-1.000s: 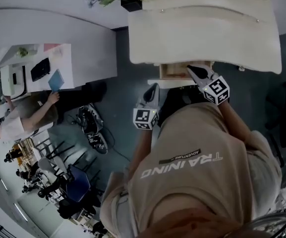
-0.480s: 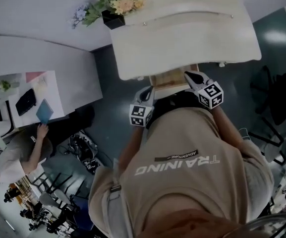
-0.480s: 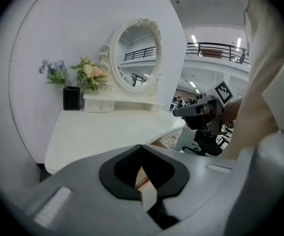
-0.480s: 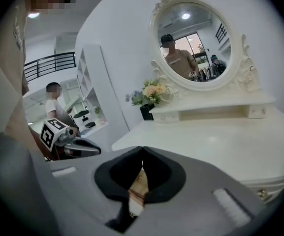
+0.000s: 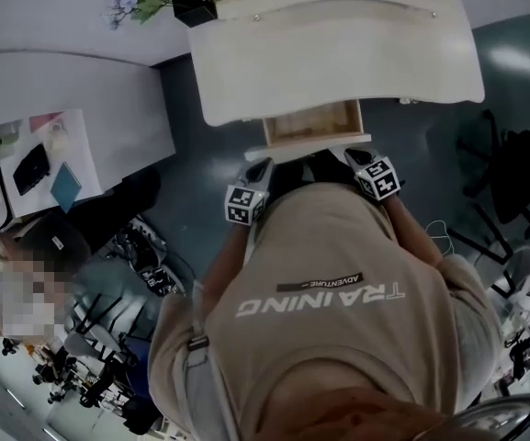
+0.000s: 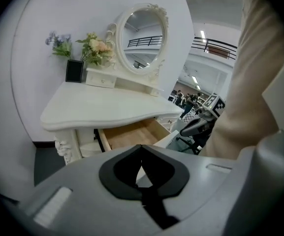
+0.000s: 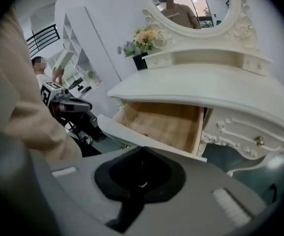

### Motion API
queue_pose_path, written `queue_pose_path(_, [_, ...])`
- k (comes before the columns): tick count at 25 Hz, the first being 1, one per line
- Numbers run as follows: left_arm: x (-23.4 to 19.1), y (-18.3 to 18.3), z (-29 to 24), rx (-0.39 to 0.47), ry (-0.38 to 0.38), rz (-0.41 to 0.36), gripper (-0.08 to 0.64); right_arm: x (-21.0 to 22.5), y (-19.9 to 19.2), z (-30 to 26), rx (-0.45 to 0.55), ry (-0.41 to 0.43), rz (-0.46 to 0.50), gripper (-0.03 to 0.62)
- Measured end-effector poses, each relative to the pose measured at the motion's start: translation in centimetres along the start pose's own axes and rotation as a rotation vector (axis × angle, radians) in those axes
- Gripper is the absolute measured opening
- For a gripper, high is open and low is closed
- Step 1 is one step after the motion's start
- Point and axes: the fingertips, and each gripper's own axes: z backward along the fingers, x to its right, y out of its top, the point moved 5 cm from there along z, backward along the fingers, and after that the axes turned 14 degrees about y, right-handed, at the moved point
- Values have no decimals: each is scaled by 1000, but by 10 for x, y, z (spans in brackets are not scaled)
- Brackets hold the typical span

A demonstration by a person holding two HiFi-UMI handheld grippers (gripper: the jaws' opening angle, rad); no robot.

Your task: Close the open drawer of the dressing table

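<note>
Nearest you, both tools sit close in front of your beige shirt [image 5: 338, 310], one at each side of your body.

Your left gripper [image 6: 142, 146] has its jaws brought together, tip to tip, with nothing between them. Your right gripper [image 7: 142, 150] is in the same condition: jaws together and empty.

Just beyond the jaw tips stands the drawer [image 5: 312, 124], pulled out from under the middle of the dressing table [image 5: 338, 53]. Its white front panel faces you and its bare wooden inside is exposed (no contents can be made out).

In the head view the left gripper points at the left end of that front panel and the right gripper at the right end, both just short of it. Whether either one touches the panel cannot be told. In the right gripper view the panel runs slantwise just above the jaws. In the left gripper view it lies ahead and a little to the right.

Further off, a carved side drawer [image 7: 245, 132] with a small knob sits shut at the right of the open one. On the tabletop stand an oval mirror [image 6: 142, 38] and, at the back left corner, flowers [image 6: 95, 45] beside a black vase [image 6: 74, 71].
</note>
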Motion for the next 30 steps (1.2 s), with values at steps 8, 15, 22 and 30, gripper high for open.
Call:
queue_pose_path(8, [-14,-58,-13,-184,36,149,0,49,-37,-35,-61,65,-217,-5])
queue_pose_path(15, [-14,-80,-27,-317,12,218,0,67,-55,-40,-76,82,-344,-5])
queue_pose_path(22, [-19,-75,-40,-354,-2,222,0,73,-42,-34,-71,103,-322,-5])
queue_pose_path(30, [-32,-59,-54,-346,31,307,0,92,-23,-33,-60,112,-300,-5])
